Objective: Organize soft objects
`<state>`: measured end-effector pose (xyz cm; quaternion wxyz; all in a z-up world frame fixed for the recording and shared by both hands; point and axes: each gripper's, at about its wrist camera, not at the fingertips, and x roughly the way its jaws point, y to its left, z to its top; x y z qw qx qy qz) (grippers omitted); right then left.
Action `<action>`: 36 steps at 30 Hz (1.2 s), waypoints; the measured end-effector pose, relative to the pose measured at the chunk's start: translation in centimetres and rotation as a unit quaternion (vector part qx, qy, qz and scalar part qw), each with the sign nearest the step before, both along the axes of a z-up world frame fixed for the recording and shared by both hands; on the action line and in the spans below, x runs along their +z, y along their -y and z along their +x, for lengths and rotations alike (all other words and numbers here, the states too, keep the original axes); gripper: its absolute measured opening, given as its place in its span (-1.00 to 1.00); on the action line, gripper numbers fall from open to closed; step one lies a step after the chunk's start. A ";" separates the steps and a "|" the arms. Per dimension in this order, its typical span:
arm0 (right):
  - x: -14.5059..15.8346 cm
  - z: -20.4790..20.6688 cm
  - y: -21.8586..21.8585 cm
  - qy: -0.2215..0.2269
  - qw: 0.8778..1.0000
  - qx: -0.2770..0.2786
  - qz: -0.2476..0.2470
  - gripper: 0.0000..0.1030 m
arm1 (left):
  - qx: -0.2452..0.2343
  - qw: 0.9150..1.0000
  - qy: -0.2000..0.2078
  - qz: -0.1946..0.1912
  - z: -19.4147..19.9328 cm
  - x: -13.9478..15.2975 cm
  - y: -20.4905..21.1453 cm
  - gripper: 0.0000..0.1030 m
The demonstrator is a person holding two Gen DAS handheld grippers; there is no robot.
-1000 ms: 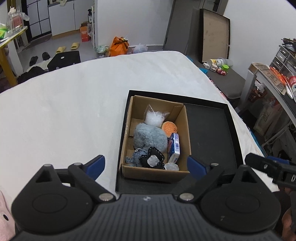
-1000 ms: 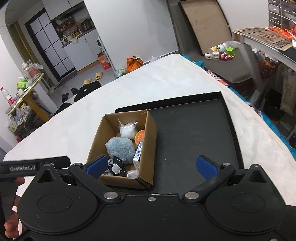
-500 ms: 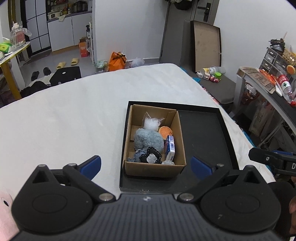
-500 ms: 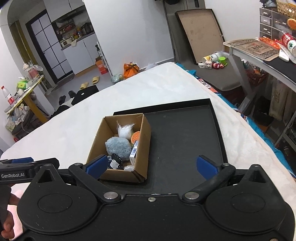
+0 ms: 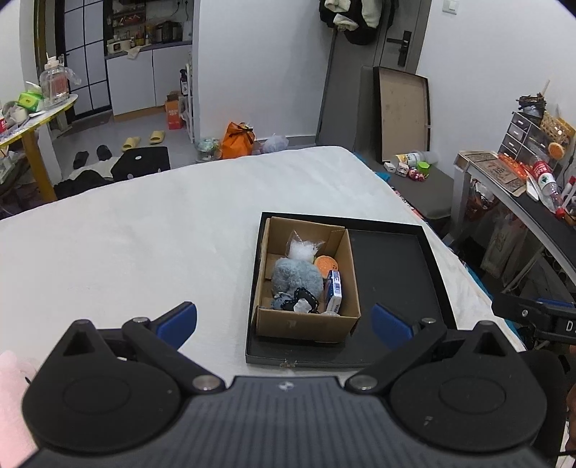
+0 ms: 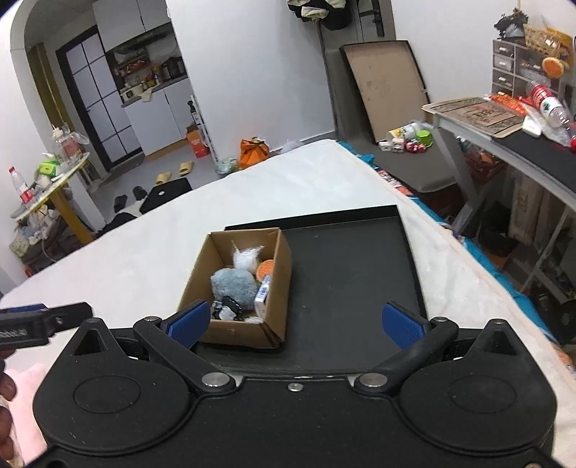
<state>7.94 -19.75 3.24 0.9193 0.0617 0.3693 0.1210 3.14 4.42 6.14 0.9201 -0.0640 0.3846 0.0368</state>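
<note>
We are in a lived-in home — a small flat, by the look of it. A bed (image 5: 151, 252) with a white cover fills the middle of both views. In the upper left of the frame a glass-panelled partition (image 5: 86, 57) opens onto a kitchen corner with white cabinets (image 5: 151, 79) and a cluttered counter. Below it, slippers (image 5: 144, 138) and dark shoes (image 5: 91, 154) lie on the grey floor, near an orange bag (image 5: 237, 138). Clothes (image 5: 351, 18) hang over a grey door (image 5: 378, 64) at the top — and at the right edge a desk (image 6: 504, 133) carries bottles, packets and a small set of drawers (image 6: 511, 68). A yellow-legged table (image 5: 32, 118) stands at the far left, piled with household things.
</note>
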 end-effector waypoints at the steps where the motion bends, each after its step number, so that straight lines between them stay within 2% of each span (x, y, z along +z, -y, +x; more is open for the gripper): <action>1: 0.2 -0.3 0.1 0.001 1.000 0.001 -0.002 1.00 | -0.003 1.000 0.001 0.002 -0.2 0.2 0.1 0.99; 10: 1.5 -2.1 1.2 0.007 1.000 0.003 0.014 1.00 | -0.007 1.000 0.012 0.023 -1.5 1.5 0.9 0.99; 36: 2.2 -3.1 0.9 0.008 1.000 0.003 -0.005 1.00 | -0.007 1.000 0.017 0.018 -2.3 2.6 1.1 0.99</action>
